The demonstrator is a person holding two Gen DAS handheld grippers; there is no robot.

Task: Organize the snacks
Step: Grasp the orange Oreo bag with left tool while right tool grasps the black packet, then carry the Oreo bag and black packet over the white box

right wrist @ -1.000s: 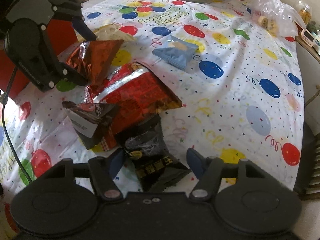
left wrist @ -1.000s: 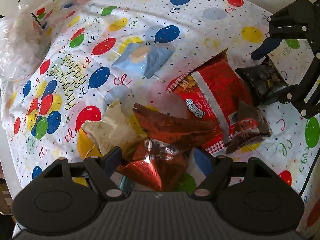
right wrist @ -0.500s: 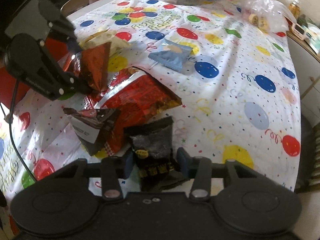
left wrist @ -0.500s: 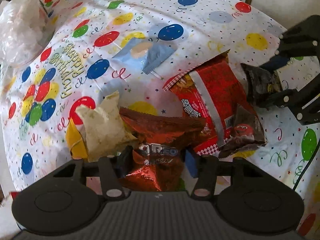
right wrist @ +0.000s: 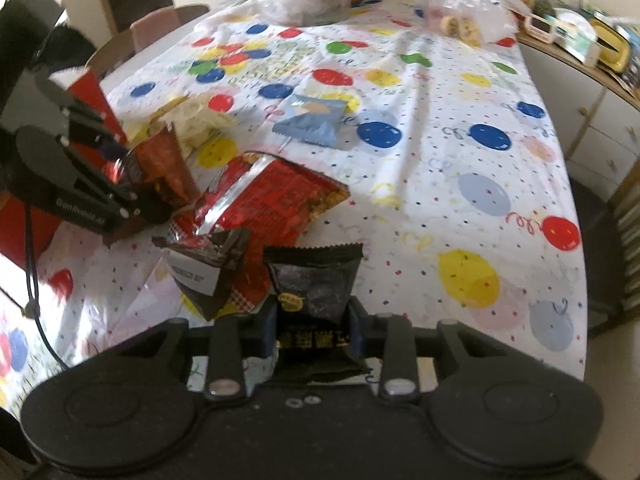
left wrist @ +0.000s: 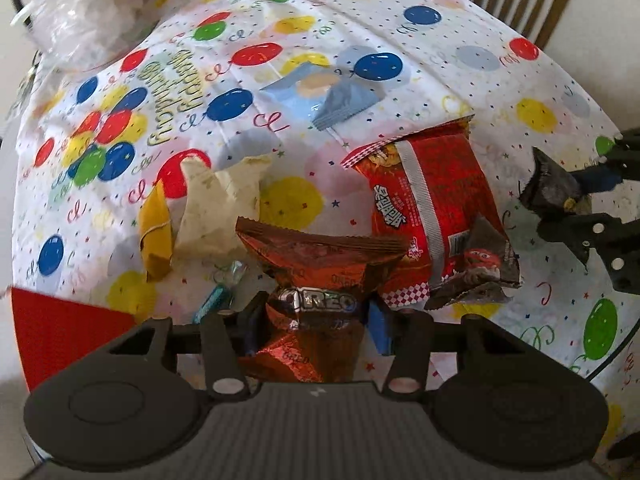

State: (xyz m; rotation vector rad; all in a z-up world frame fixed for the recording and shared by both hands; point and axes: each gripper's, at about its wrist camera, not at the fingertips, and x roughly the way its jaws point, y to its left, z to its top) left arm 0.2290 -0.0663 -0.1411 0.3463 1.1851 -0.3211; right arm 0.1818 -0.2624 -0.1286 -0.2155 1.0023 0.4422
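Both grippers have closed: left gripper (left wrist: 316,322) clamps Oreo packet (left wrist: 320,264), right gripper (right wrist: 314,330) black packet (right wrist: 316,280)

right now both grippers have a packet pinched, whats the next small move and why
Probably lift both straight up a little. The left gripper is shut on the Oreo packet, the right gripper on the black packet, and both packets sit against the red snack bag, so a sideways drag would likely pull it along.

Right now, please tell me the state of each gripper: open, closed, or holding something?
Left gripper: closed on the red Oreo packet.
Right gripper: closed on the black snack packet.
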